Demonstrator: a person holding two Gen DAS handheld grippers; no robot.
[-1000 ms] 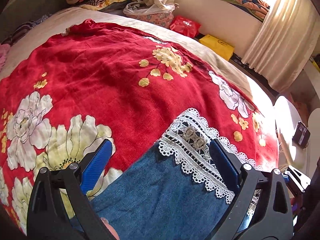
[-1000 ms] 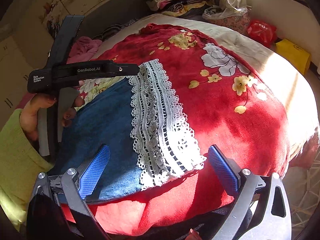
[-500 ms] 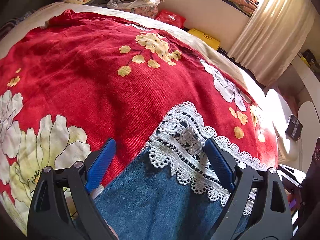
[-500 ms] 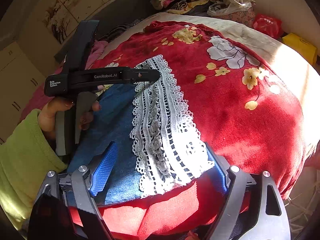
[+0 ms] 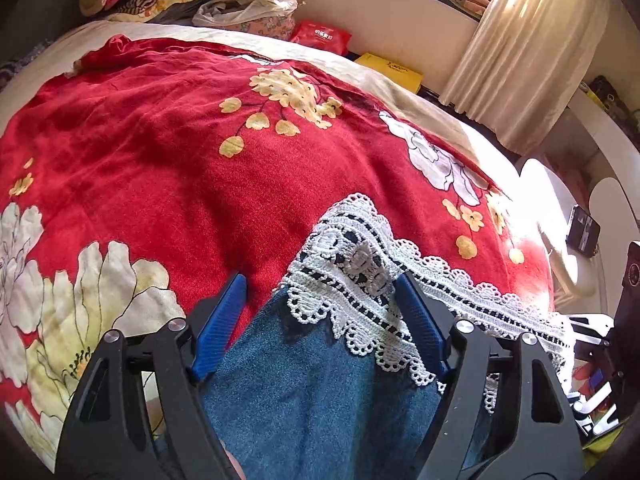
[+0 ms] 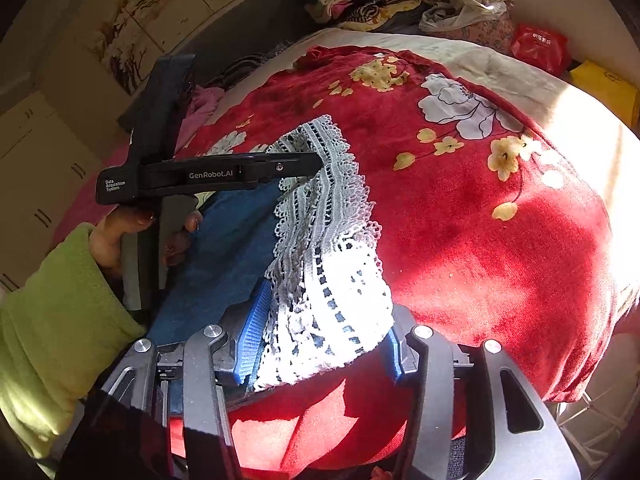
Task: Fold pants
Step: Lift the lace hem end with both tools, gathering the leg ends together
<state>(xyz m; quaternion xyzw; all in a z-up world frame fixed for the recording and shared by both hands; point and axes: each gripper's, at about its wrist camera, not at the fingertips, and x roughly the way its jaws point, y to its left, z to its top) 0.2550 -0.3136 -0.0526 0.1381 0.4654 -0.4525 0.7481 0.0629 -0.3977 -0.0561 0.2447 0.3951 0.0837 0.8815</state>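
Both jaws have just been closing around the blue denim pants [image 5: 320, 392] with white lace hem [image 5: 360, 276]: left gripper [image 5: 320, 312] spread astride the corner, right gripper [image 6: 320, 336] nearly pinching lace at 6 o'clock; grab denim too, lift evenly

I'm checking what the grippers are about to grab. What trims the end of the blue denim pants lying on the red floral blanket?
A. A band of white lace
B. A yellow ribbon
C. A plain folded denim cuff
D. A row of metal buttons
A: a wide white lace band edges the denim pants, lying between the fingers of the left gripper and the right gripper.
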